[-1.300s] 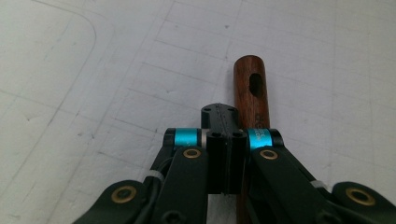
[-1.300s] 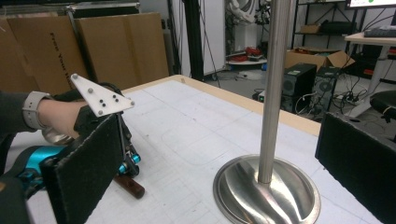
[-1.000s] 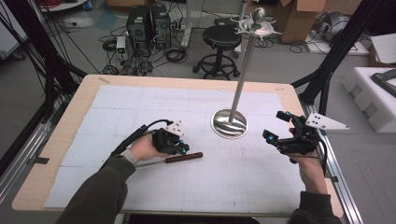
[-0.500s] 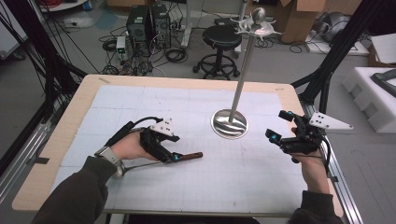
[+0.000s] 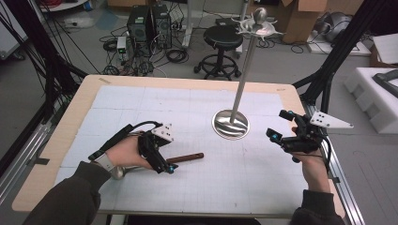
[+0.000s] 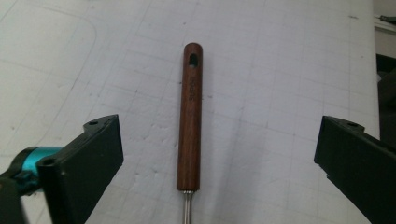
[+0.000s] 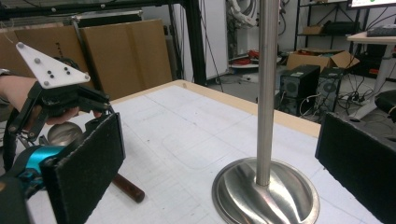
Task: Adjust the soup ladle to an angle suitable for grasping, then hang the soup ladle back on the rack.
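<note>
On the table [image 5: 263,187], ladle [image 5: 185,158] lengthwise, handle rightward.

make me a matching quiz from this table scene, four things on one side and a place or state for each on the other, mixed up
Column one:
1. wooden handle
2. metal stand base
3. left tool
4. right tool

Column two:
A. held off the mat near the table's right edge, jaws apart
B. lying flat on the white mat, nothing gripping it
C. round and shiny, with a tall pole rising from it
D. over the handle, jaws just opened wide and clear of it

Pairs: 1-B, 2-C, 3-D, 4-A
</note>
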Motion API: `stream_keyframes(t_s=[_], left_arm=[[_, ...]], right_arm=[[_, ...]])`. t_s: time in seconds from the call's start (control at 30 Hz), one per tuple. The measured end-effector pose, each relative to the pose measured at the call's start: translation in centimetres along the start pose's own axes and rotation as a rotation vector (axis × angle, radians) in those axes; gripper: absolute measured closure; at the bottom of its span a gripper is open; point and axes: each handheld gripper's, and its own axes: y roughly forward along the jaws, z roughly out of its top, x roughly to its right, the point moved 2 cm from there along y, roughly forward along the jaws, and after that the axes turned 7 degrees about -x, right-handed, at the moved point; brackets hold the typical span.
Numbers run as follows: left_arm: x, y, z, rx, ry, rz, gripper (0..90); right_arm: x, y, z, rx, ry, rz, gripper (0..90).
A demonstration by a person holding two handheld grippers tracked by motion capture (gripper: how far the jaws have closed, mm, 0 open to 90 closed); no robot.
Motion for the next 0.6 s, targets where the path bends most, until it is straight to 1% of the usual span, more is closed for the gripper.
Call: stream_keyframes(t_s=[0.03,0.1,0.13,0.23,0.27,0.33,0.37,0.4,0.43,0.47,0.53,0.57,0.6], left_arm=[[0.0,0.0,0.0,0.0,0.0,0.0,1.7],[-0.2,-0.2,-0.6,-0.014,-0.001,0.023,1.7],[-0.3,-0.3,-0.9,-0.026,0.001,0.036,1.7],[-0.6,-0.4,-1.7,-0.057,0.006,0.057,1.9],[-0.8,-0.5,-2.1,-0.078,0.015,0.068,3.0],[-0.9,-0.6,-2.4,-0.084,0.015,0.076,7.0],[-1.2,-0.7,-3.0,-0.099,0.024,0.081,9.8],[-1.3,-0.7,-3.2,-0.104,0.031,0.088,12.1],[-1.3,-0.7,-3.2,-0.104,0.031,0.088,14.0],[-1.3,-0.7,-3.4,-0.107,0.031,0.092,14.0],[-1.4,-0.8,-3.8,-0.124,0.031,0.086,19.9],[-1.4,-0.8,-4.0,-0.136,0.037,0.091,20.4],[-1.4,-0.8,-4.0,-0.136,0.037,0.091,21.8]], right_arm=[[0.0,0.0,0.0,0.0,0.0,0.0,0.3],[0.0,0.2,0.1,0.003,-0.002,0.002,0.3],[0.1,0.2,0.1,0.002,-0.004,0.003,0.4],[0.1,0.4,0.1,0.0,-0.004,0.007,0.3],[0.1,0.5,0.0,-0.003,-0.005,0.008,0.3],[0.1,0.6,0.0,-0.009,-0.005,0.014,0.3],[0.1,0.6,0.0,-0.008,-0.007,0.014,0.3],[0.1,0.6,0.0,-0.007,-0.008,0.013,0.3],[0.1,0.6,0.0,-0.007,-0.008,0.013,0.3],[0.0,0.7,0.1,-0.007,-0.006,0.013,0.4],[0.0,0.7,0.0,-0.011,-0.008,0.012,0.3],[0.0,0.8,0.0,-0.012,-0.008,0.013,0.3],[0.0,0.8,0.0,-0.012,-0.008,0.013,0.3]])
